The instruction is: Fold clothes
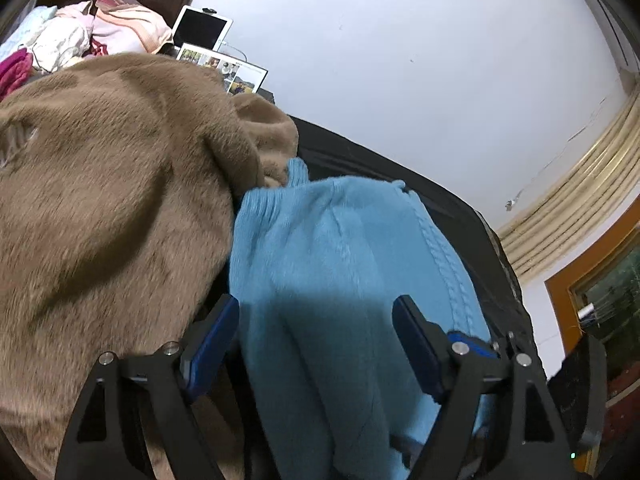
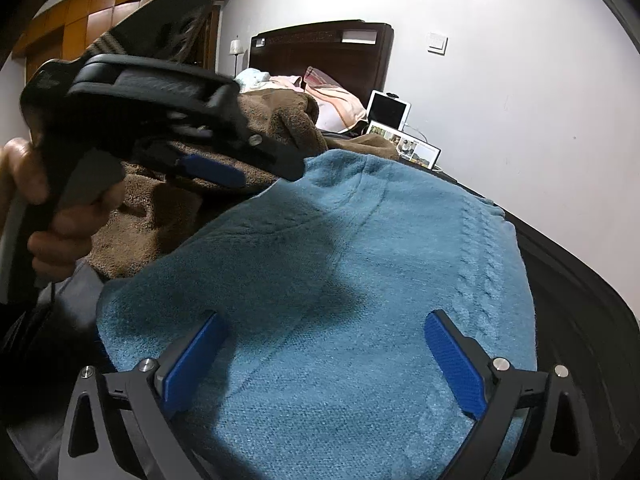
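Observation:
A light blue knitted sweater [image 2: 360,260] lies folded on a dark surface, its cable-knit strip running along the right side. In the left wrist view the same blue sweater [image 1: 340,248] fills the middle, with a ribbed cuff at its far end. My left gripper [image 1: 316,320] is open above the sweater, blue pads well apart and not pressing the knit. My right gripper [image 2: 326,336] is open too, hovering over the sweater's near part. The left gripper [image 2: 212,168], held by a hand, shows at the left of the right wrist view.
A brown fleece garment [image 1: 104,184] lies bunched left of the sweater. Beyond it a pile of clothes [image 1: 60,40] and a pink pillow [image 2: 340,108] rest near a dark headboard [image 2: 320,52]. A tablet [image 1: 202,28] and a photo sheet [image 1: 224,68] stand by the wall.

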The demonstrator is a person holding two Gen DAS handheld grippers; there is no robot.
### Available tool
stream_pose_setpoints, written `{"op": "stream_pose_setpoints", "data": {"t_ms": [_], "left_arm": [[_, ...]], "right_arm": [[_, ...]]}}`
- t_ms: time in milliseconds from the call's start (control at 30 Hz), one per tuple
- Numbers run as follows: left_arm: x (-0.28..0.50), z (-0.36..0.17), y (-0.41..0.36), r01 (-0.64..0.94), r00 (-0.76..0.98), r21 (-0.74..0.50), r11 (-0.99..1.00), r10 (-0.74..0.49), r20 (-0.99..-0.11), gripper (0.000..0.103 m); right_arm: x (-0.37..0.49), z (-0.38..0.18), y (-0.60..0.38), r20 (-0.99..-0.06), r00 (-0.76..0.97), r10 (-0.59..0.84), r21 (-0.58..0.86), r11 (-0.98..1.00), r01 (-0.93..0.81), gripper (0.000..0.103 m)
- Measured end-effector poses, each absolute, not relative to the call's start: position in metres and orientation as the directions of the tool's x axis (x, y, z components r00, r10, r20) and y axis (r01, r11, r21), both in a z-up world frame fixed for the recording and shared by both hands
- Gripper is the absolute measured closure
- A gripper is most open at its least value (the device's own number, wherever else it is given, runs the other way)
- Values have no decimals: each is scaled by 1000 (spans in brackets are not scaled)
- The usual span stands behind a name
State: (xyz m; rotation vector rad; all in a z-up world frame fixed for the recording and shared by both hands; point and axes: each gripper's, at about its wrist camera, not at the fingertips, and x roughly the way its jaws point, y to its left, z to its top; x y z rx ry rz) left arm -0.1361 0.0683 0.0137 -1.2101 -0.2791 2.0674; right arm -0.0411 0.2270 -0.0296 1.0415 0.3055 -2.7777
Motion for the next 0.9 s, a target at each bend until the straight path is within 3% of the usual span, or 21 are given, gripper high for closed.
{"op": "stream_pose_setpoints", "data": {"t_ms": [233, 433, 567, 900], "left_arm": [[-149, -6, 80, -476, -236, -542, -693, 694, -680, 21], [-152, -10, 85, -483, -201, -557, -676, 704, -681, 20], [-152, -12, 83, -493, -155, -588, -641, 730, -665, 20], [-159, -16, 90, -489, -26, -703, -517, 814, -580, 14]], "right_arm": [[-31, -5, 249, -629, -752, -198, 47, -975, 217, 1], [-21, 18, 308, -575, -796, -188, 185, -978, 97, 1], [-27, 7, 356, -616, -772, -155, 266, -964, -19, 1], [-64, -37, 413, -634, -668, -391, 558, -829, -44, 1]]}}
